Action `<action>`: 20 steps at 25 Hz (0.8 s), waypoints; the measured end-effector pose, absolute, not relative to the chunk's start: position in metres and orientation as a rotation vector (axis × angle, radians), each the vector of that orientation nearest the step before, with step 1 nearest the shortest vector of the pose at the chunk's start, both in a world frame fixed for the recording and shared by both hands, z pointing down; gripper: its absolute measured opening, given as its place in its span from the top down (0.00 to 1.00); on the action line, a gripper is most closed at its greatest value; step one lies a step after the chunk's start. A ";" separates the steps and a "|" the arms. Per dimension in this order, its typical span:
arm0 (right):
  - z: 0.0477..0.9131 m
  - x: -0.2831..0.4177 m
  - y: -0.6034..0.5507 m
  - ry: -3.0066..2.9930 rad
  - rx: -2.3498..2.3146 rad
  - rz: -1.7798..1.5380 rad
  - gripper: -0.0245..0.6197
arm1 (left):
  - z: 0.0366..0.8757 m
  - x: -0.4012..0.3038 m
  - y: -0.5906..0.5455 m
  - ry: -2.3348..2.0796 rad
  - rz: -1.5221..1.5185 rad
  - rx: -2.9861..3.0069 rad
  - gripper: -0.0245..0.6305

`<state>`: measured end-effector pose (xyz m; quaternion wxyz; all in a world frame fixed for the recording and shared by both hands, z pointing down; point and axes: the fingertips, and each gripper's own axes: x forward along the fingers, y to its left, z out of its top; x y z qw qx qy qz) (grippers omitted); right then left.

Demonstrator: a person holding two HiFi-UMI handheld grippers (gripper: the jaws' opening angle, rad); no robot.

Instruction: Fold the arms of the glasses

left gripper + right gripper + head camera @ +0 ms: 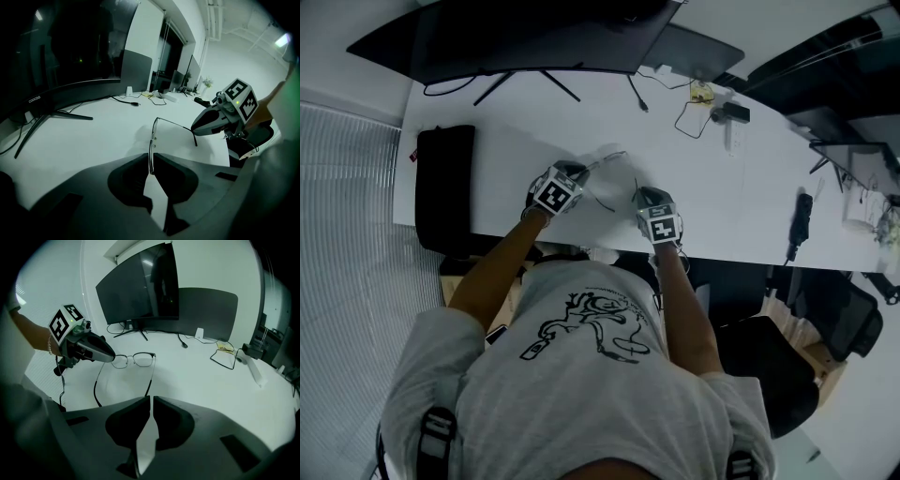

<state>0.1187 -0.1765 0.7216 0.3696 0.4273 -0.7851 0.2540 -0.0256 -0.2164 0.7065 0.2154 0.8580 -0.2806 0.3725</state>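
Thin metal-rimmed glasses (611, 178) are held just above the white table (750, 206), between my two grippers. My left gripper (581, 172) is shut on the outer end of the front frame (151, 150), which runs edge-on between its jaws. In the right gripper view the same gripper (110, 356) grips beside one lens of the glasses (136, 359). My right gripper (643, 194) is shut on the end of one spread arm (149, 383), which runs into its closed jaws. The other arm (95, 387) hangs free and unfolded.
A curved monitor (534, 37) and a second screen (698, 49) stand at the table's far edge. A black pad (443, 187) lies at the left end. Looped cables and a small device (712, 108) lie at the far right, and a black chair (769, 366) stands to the person's right.
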 end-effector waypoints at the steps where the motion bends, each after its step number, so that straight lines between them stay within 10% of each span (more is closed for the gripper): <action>1: 0.722 0.118 -0.176 -2.016 1.093 0.653 0.91 | 0.707 -0.025 -0.215 -0.778 1.032 2.378 0.89; 20: 0.724 0.108 -0.166 -2.039 1.060 0.663 0.91 | 0.708 -0.022 -0.203 -0.791 1.023 2.368 0.89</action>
